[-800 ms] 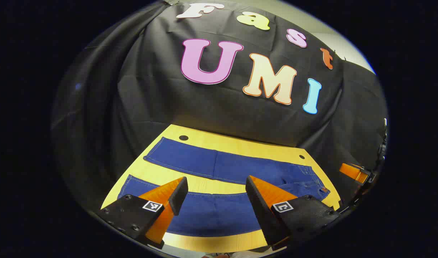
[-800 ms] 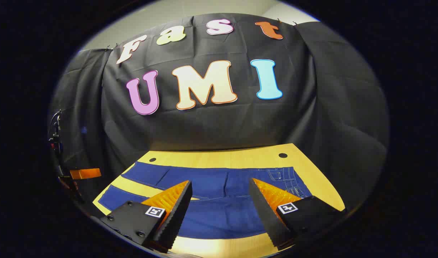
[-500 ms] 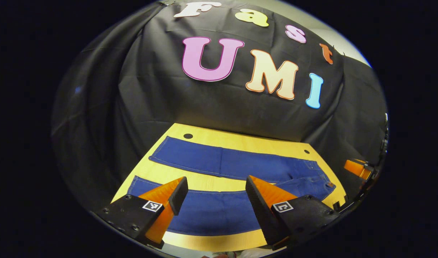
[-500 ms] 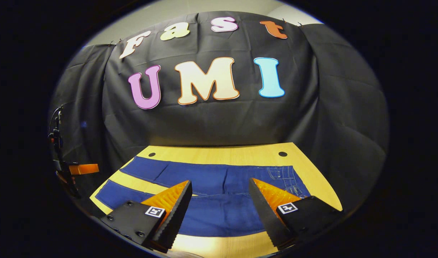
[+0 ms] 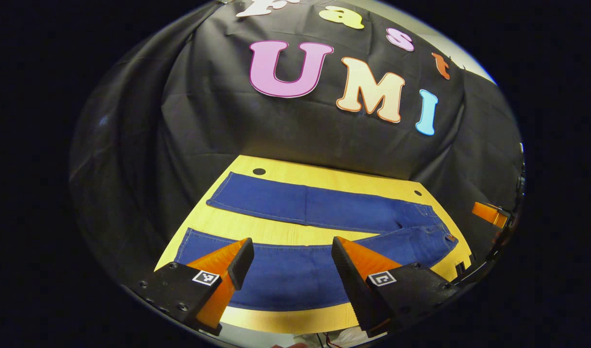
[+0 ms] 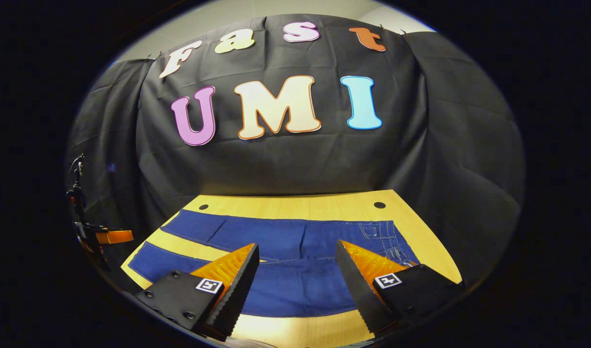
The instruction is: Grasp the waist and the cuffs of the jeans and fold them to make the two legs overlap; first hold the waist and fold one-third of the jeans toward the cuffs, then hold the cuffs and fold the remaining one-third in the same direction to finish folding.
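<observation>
Currently your jeans [image 5: 324, 212] lie flat on the desk [image 5: 324, 179], legs apart. Your left gripper [image 5: 290, 261] and right gripper [image 6: 297, 263] hover above, jaws wide, holding nothing.

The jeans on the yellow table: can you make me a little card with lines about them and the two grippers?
jeans: blue jeans lying flat on the table, unfolded
legs: spread apart, a strip of table between them
waist: toward the right in both views
left gripper: open, holding nothing, above the near leg
right gripper: open, holding nothing, near the waist end
folding: not begun
</observation>
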The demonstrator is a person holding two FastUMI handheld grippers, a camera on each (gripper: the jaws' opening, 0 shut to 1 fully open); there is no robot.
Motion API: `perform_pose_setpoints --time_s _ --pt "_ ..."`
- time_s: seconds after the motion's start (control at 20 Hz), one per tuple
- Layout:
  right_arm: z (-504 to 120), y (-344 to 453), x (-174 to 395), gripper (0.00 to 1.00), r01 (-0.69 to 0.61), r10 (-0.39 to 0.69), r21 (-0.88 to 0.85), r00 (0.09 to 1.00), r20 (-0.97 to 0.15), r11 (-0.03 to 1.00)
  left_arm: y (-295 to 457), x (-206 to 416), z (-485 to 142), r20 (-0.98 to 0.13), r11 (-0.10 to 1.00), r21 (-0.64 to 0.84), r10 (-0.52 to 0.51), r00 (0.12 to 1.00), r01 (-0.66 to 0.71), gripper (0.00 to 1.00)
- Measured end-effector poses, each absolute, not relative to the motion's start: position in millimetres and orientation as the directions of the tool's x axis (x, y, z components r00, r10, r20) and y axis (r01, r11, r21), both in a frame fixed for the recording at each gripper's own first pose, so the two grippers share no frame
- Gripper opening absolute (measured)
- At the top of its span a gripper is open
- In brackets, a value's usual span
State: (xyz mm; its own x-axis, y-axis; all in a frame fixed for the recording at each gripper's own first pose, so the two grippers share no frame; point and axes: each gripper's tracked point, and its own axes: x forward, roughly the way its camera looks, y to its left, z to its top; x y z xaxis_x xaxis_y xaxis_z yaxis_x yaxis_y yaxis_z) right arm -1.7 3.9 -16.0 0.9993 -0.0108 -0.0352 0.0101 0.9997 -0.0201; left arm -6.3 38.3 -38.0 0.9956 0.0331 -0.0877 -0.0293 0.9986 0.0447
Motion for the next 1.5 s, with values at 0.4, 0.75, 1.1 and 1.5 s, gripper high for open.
perform_pose_setpoints --time_s 0.4,0.75,1.1,1.5 --pt "-36 9 -11 0.93 0.013 -0.019 -0.077 0.997 -0.077 0.997 83 -14 -99 -0.299 0.977 0.203 -0.009 0.954 0.072 0.96" --pt "-68 5 -27 0.94 0.032 -0.051 -0.125 0.987 -0.149 0.992 127 -29 -180 -0.594 0.855 0.411 -0.011 0.805 0.315 0.96" --pt "-85 4 -34 0.97 0.037 -0.064 -0.139 0.979 -0.196 0.990 153 -25 -214 -0.718 0.734 0.496 0.047 0.695 0.463 0.95" --pt "-90 -6 -36 0.98 0.060 -0.084 -0.120 0.974 -0.210 0.991 155 -17 -232 -0.784 0.698 0.472 0.052 0.619 0.539 0.95"
